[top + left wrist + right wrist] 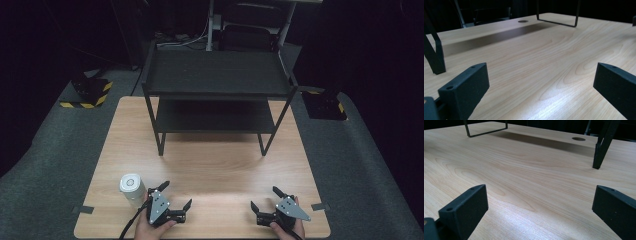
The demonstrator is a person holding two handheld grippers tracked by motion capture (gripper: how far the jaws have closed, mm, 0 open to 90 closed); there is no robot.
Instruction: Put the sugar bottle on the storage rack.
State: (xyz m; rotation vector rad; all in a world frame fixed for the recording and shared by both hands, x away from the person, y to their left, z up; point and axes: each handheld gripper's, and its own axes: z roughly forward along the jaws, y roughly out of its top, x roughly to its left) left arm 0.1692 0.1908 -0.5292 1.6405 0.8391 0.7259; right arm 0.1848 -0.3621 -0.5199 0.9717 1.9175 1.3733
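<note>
Nothing moved yet — white cup (pixel 132 188) stands beside the left gripper (pixel 176 195), right gripper (pixel 264 199) apart, both wide open and empty, black shelf (pixel 217 75) bare

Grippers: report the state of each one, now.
Left gripper: open, fingers spread wide, holding nothing; the white cylinder stands just beside it.
Right gripper: open, fingers spread wide, holding nothing.

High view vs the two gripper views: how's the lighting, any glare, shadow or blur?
High view: surroundings nearly black, the table lit with a bright patch in front of the black shelf, mild softness. Left gripper view: shelf shadow band across the wood, pale glare patch near the bottom, near jaws soft. Right gripper view: the same shadow band under the shelf, sheen on the near wood.
</note>
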